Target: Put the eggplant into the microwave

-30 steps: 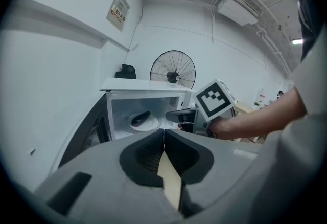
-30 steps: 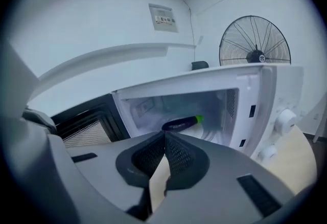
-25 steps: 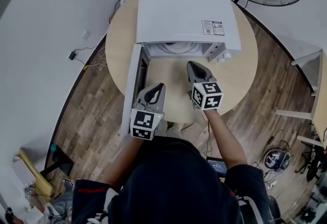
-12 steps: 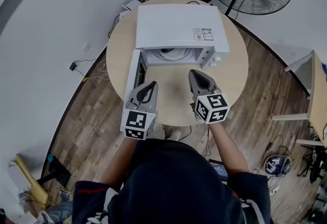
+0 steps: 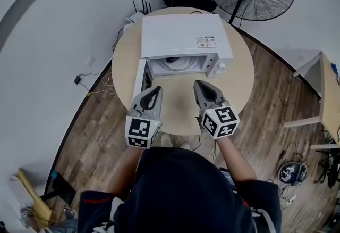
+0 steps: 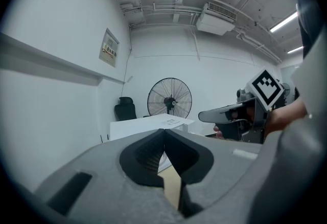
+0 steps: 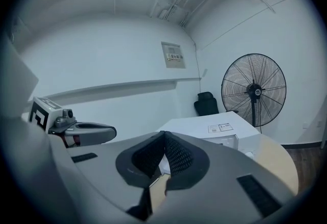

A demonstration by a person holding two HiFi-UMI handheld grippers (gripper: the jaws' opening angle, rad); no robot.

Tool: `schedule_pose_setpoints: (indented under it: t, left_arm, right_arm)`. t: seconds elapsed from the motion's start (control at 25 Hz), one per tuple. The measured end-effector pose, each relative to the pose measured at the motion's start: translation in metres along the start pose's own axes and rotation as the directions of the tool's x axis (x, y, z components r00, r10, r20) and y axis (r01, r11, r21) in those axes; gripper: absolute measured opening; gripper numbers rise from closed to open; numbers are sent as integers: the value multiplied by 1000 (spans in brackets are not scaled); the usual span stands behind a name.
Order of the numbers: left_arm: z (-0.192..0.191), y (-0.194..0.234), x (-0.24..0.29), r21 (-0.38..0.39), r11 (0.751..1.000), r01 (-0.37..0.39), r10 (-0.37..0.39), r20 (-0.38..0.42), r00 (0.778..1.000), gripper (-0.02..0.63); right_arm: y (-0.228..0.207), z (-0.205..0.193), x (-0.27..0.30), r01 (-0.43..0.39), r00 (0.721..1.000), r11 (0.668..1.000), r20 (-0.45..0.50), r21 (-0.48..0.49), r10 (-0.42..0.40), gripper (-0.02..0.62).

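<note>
Head view first, the editor said: what had changed in the last second?

Photographer: Both tools had pulled back and lifted. The left gripper (image 5: 158, 89) and the right gripper (image 5: 197, 83) had been close to the mouth of the microwave (image 5: 183, 35). Now they hung over the near edge of the desk (image 5: 241, 75), well apart from the oven and pointing at it almost level.

Editor: And the jaws?

Photographer: Closed on both, tips together, with nothing between them in either gripper view. That had not altered across the second.

Editor: Where was the eggplant?

Photographer: No view showed it. The door (image 5: 140, 75) stood swung open to the left. Only a pale turntable (image 5: 171, 61) could be made out at the front of the cavity; the rest lay hidden under the oven's roof. The desk in front showed no eggplant either.

Editor: What did that mean for the job?

Photographer: Empty grippers retreating from an open oven suggested the eggplant had probably been left inside already, though the frames could not confirm it. If so, only the door was left to shut, and the left gripper sat nearest its edge.
</note>
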State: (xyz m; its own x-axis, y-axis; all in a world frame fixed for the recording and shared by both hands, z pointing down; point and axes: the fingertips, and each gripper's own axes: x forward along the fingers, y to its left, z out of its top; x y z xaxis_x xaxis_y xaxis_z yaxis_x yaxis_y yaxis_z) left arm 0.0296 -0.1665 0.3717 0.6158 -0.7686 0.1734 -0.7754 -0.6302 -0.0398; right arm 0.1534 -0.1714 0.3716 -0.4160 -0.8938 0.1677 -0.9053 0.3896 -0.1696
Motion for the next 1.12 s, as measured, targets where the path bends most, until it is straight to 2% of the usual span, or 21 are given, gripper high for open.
schedule_pose_setpoints:
  t: [0.44,1.12]
  left_arm:
    - [24,10,-11,13,999,-35,34,56,998,17]
    - [20,15,-8,24,998,-53,52,40,998,17]
  right_arm:
    - [7,27,-12,8,997,1000,77,-13,-7,11]
    - [11,27,-3,3,996,999,92,-54,2,11]
